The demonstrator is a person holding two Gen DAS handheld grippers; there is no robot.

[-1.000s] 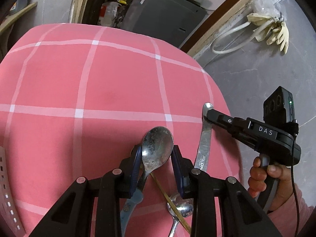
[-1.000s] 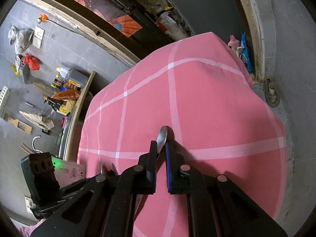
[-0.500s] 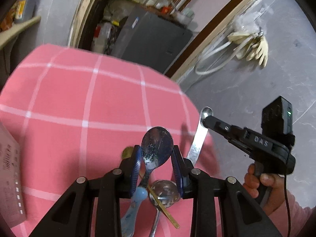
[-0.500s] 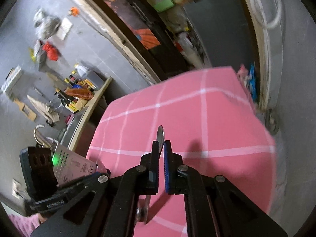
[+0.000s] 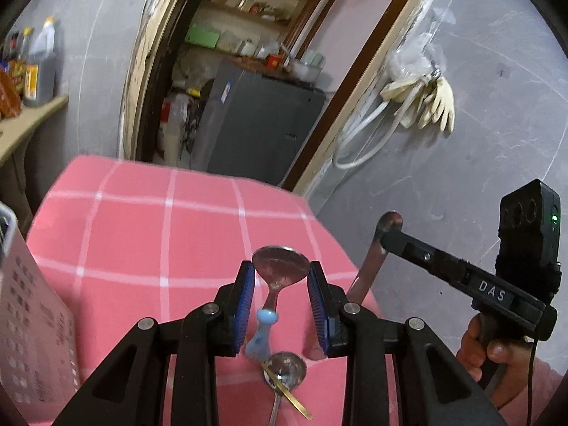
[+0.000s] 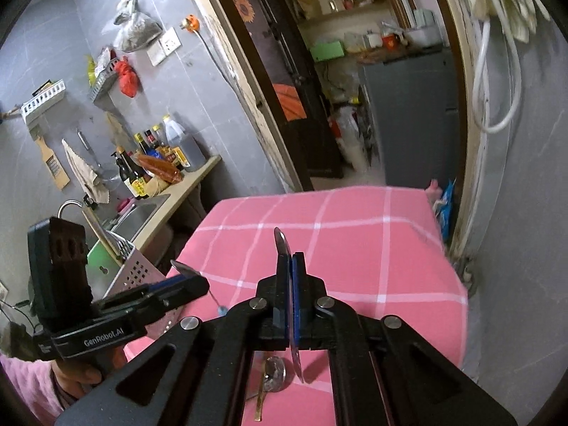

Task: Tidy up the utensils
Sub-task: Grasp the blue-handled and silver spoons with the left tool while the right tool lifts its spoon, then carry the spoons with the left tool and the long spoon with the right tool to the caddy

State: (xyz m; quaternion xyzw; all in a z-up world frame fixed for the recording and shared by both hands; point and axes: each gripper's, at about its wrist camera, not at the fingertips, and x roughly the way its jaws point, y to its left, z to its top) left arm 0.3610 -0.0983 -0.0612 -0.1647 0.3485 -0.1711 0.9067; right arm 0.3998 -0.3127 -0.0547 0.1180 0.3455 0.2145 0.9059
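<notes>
I have a steel spoon with a pale blue plastic handle (image 5: 280, 269) pinched between the blue pads of my left gripper (image 5: 281, 284); its bowl sticks out past the fingertips toward twelve o'clock and the blue handle hangs down toward six, clear of the pink cloth with white check lines (image 5: 142, 234) that covers the table. My right gripper (image 6: 291, 262) is clamped tight on a flat plain steel utensil (image 6: 282, 245), held edge-on, one end poking out at twelve and the other dropping below the jaws toward six. In the left view that same utensil shows at three o'clock, rounded end up, gripped at the tip of the right tool, with the hand (image 5: 497, 358) that carries it at four.

On the cloth below, at six o'clock in both views, lies a second steel spoon (image 5: 284, 372) with a thin brass-coloured stick (image 5: 291, 397) crossing its bowl.

At nine o'clock in the right view stands a perforated metal utensil holder (image 6: 136, 269) with wooden chopsticks (image 6: 101, 238) leaning out of it, just beside the table's edge. Beyond it, at ten, are a steel sink (image 6: 138, 213) and a row of sauce bottles (image 6: 156, 152) on the counter. Cream rubber gloves (image 5: 426, 103) hang on the grey wall at two o'clock in the left view.
</notes>
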